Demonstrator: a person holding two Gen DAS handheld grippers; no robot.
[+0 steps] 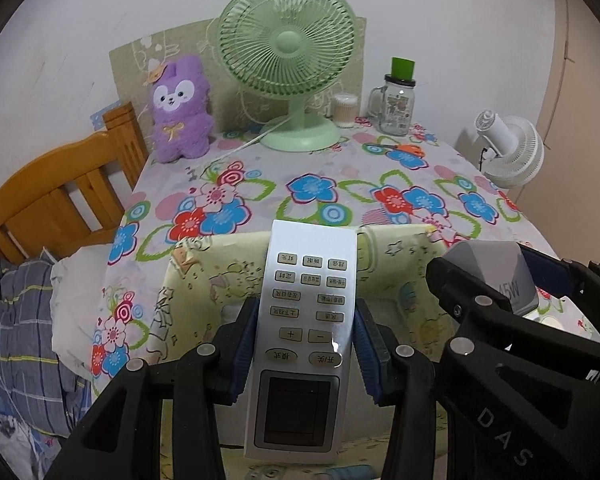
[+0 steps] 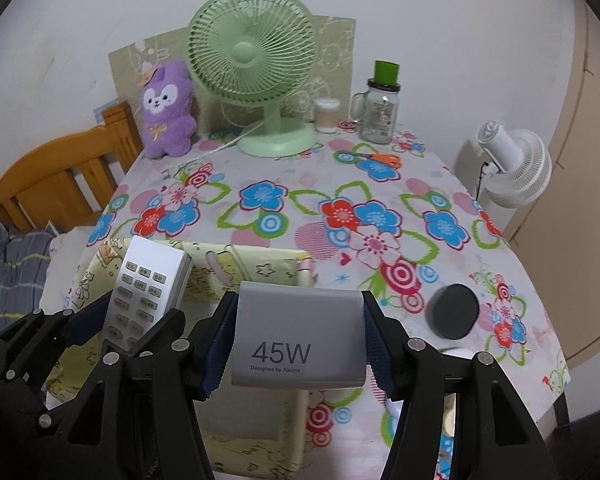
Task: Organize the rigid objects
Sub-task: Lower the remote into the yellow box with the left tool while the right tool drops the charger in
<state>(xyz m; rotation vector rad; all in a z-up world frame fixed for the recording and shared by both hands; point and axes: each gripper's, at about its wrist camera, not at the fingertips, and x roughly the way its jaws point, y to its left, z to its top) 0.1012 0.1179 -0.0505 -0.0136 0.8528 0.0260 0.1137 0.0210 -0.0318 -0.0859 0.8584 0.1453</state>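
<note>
My left gripper is shut on a white remote control with grey buttons, held over a pale yellow fabric box at the table's near edge. My right gripper is shut on a grey 45W charger block, held above the same box. In the right wrist view the left gripper and remote show at the left. In the left wrist view the right gripper and charger show at the right. A black round disc lies on the tablecloth right of the box.
On the floral tablecloth at the back stand a green desk fan, a purple plush rabbit, a cotton swab jar and a glass mug jar. Scissors lie nearby. A wooden bed frame is left, a white fan right.
</note>
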